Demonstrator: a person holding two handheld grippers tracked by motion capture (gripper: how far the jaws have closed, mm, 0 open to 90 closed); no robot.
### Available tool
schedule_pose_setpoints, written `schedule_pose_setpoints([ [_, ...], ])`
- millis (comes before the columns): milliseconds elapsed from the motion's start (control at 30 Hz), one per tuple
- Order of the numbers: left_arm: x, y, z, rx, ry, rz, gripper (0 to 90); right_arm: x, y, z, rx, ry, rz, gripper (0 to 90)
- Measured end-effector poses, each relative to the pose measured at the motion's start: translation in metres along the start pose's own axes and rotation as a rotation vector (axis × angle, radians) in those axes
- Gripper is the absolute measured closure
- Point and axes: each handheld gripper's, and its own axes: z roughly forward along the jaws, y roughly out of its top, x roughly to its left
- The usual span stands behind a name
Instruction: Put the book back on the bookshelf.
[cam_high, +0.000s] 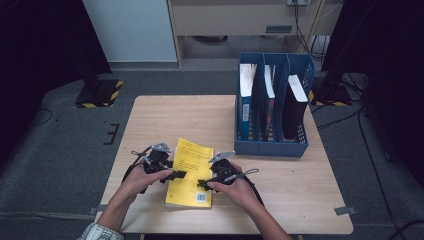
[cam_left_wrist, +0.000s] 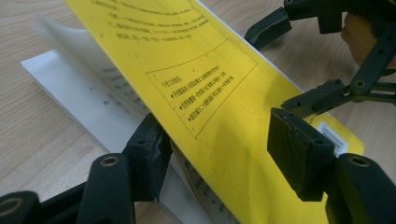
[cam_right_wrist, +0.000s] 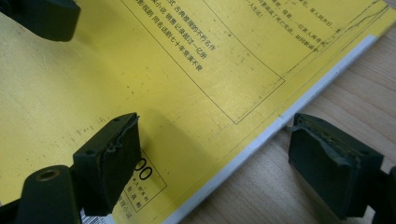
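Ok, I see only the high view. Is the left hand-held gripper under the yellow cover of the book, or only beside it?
Observer: Under it. In the left gripper view, one jaw of the left hand-held gripper sits below the lifted yellow cover and above the white pages. The other jaw stands over the cover and seems not to press on it.
Operator: And the right hand-held gripper, does it hold the book?
Observer: No. In the right gripper view, the right hand-held gripper is open. One jaw is over the cover and the other is over the table, past the book's edge.
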Motion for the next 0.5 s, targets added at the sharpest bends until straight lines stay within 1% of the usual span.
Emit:
schedule_pose_setpoints([
  [100, 0.002, 0.002, 0.003, -0.009, -0.038, 0.001, 37.3, -0.001, 0.0, 0.0, 0.0, 0.002, -0.004, 16.9],
  [167, 0.003, 0.003, 0.006, -0.008, -0.051, 0.004, 36.4, -0.001, 0.0, 0.0, -0.001, 0.002, -0.002, 16.8],
  [300, 0.0, 0.005, 0.006, 0.003, -0.04, 0.016, 36.4, -0.001, 0.0, 0.0, -0.002, 0.003, 0.004, 16.8],
  [367, 0.0, 0.007, 0.006, 0.003, -0.035, 0.008, 38.3, -0.001, 0.0, 0.0, -0.002, 0.004, 0.003, 16.8],
  [467, 0.0, 0.011, 0.003, -0.005, -0.053, 0.014, 39.0, -0.001, 0.0, 0.0, 0.0, 0.006, 0.006, 16.9],
  [500, 0.0, 0.012, 0.002, -0.003, -0.053, 0.016, 39.0, -0.001, -0.001, 0.0, -0.003, 0.006, 0.004, 16.9],
])
